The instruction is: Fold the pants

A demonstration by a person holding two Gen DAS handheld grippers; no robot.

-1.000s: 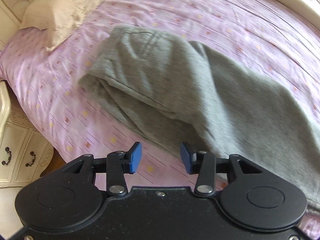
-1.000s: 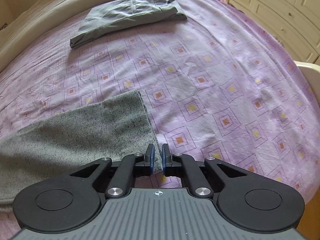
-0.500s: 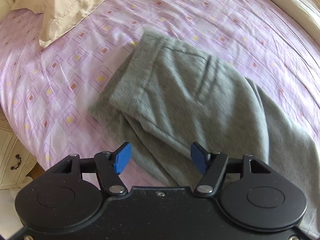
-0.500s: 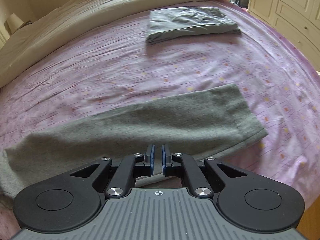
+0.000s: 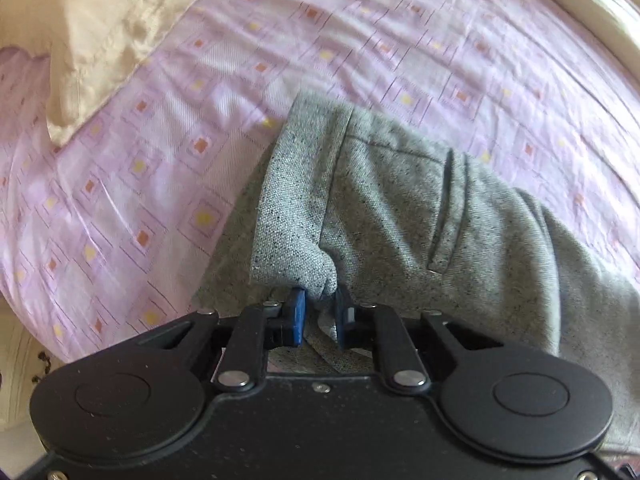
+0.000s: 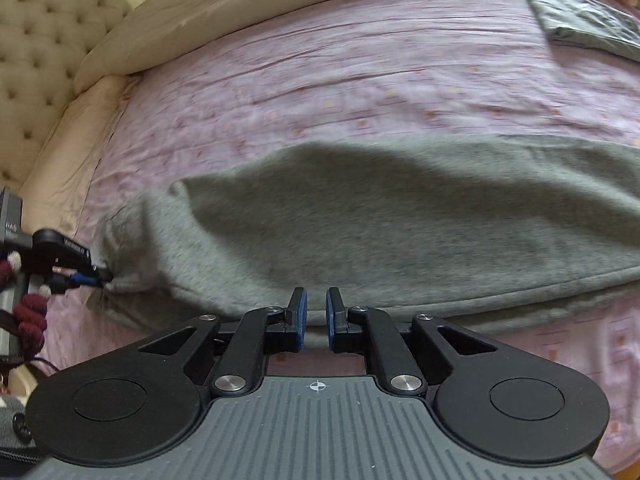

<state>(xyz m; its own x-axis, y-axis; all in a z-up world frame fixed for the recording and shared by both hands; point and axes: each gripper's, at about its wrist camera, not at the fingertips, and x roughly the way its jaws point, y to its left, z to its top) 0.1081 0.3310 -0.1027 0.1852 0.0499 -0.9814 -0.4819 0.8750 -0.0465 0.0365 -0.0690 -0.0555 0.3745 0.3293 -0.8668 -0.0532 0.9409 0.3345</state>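
Grey sweatpants (image 5: 400, 216) lie on a pink patterned bedsheet (image 5: 160, 140). In the left wrist view my left gripper (image 5: 320, 312) is shut on the waistband corner, with grey cloth bunched between its blue pads. The pants also show in the right wrist view (image 6: 380, 216), stretched across the bed. My right gripper (image 6: 316, 312) has its blue pads close together and holds nothing; it sits just short of the pants' near hem. My left gripper also shows at the left of the right wrist view (image 6: 102, 276), pinching the pants' end.
A cream pillow (image 5: 88, 28) lies at the upper left. A second, folded grey garment (image 6: 584, 20) rests at the far right of the bed. A cream duvet (image 6: 280, 4) and a tufted headboard (image 6: 36, 60) border the far side.
My left gripper moved in and closed on the waistband corner. My right gripper swung left along the pants, still shut and empty.
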